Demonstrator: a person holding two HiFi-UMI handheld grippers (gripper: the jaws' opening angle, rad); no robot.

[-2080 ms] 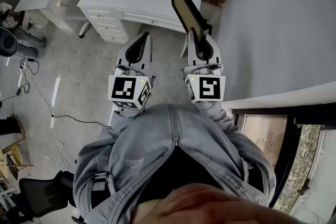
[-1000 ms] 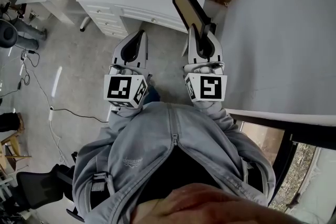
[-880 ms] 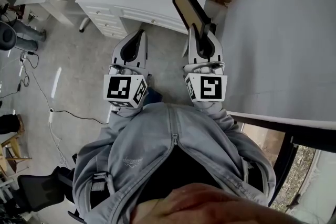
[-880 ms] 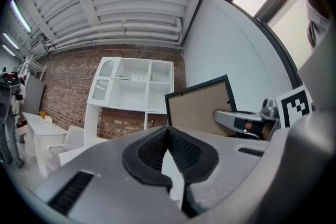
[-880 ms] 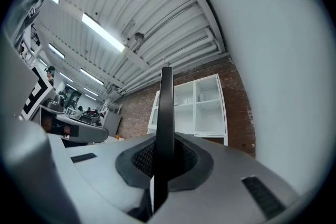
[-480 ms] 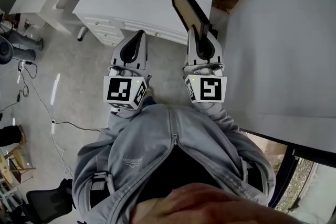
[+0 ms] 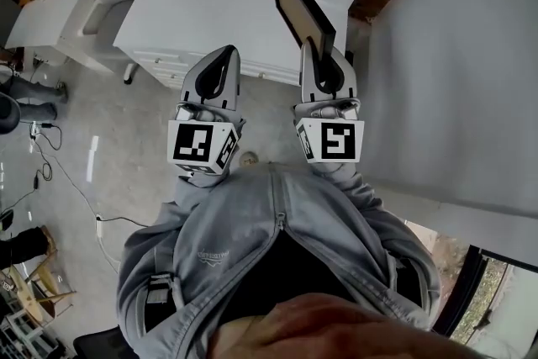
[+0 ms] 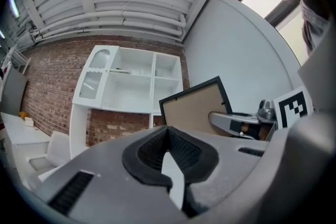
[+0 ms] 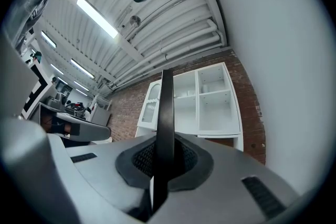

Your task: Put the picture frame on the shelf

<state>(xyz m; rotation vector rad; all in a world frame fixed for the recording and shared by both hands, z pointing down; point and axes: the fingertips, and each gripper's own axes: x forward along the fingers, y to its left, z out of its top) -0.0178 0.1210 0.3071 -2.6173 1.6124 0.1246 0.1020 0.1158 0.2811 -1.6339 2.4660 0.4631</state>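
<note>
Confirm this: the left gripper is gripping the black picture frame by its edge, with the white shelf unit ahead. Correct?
No. The right gripper grips the picture frame by its edge, as the right gripper view shows; the left gripper is shut and empty. The white shelf unit is ahead.

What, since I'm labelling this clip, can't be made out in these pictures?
Picture frame front: every view shows only its edge or brown back.
Shelf: the head view's top edge cuts it off; the right gripper body covers its foot in the right gripper view.
Floor beneath the person: hidden by the grey jacket, head view.
</note>
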